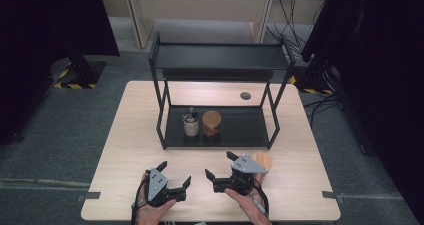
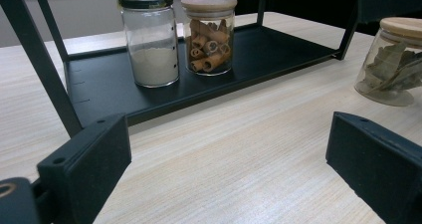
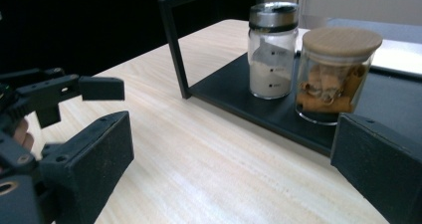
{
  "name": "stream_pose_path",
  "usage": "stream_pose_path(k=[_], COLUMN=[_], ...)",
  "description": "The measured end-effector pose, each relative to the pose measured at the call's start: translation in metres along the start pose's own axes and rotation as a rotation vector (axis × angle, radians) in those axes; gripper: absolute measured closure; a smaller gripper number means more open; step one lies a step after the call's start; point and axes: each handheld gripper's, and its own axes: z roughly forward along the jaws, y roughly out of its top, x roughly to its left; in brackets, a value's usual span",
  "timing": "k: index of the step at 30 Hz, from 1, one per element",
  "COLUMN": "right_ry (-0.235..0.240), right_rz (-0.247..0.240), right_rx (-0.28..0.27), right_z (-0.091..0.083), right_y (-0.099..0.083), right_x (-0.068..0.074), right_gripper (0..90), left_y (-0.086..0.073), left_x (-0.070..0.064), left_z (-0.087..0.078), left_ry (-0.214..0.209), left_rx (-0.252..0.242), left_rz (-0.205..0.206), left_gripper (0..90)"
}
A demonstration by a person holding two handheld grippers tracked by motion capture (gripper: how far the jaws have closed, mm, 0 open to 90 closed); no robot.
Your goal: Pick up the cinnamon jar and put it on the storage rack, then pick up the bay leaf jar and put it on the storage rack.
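A black two-tier rack (image 1: 172, 135) stands at the middle of the table. Its lower shelf (image 2: 278, 50) holds a glass shaker of white powder (image 1: 190, 123) (image 2: 152, 45) (image 3: 272, 52) and, right beside it, a wooden-lidded jar of cinnamon sticks (image 1: 211, 123) (image 2: 209, 35) (image 3: 336, 74). A third jar, with bay leaves (image 1: 262, 162) (image 2: 393, 59), stands on the table in front of the rack's right end. My left gripper (image 1: 175, 173) (image 2: 231, 169) is open near the front edge, holding nothing. My right gripper (image 1: 220, 165) (image 3: 231, 169) is open too, just left of the bay leaf jar.
The rack's upper shelf (image 1: 220, 57) is bare. A round cable hole (image 1: 245, 95) sits in the tabletop behind the rack. Bare wood (image 1: 130, 135) lies to the left and right of the rack. In the right gripper view the left gripper (image 3: 64, 92) shows at the left.
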Motion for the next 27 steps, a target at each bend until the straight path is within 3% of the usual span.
stream_pose_path(k=[20,27], right_ry=[0.006,0.003], right_rz=[0.005,-0.004], right_rx=[0.031,0.014], right_z=[-0.013,-0.02], right_y=[-0.02,-0.02], right_x=[-0.002,0.0], right_gripper=[3.8,3.8], left_y=[0.0,0.0], left_x=[0.0,0.0], left_z=[0.0,0.0], left_ry=[0.0,-0.001], left_rx=[-0.002,-0.002], left_rz=[-0.002,-0.001], left_gripper=[3.1,3.1])
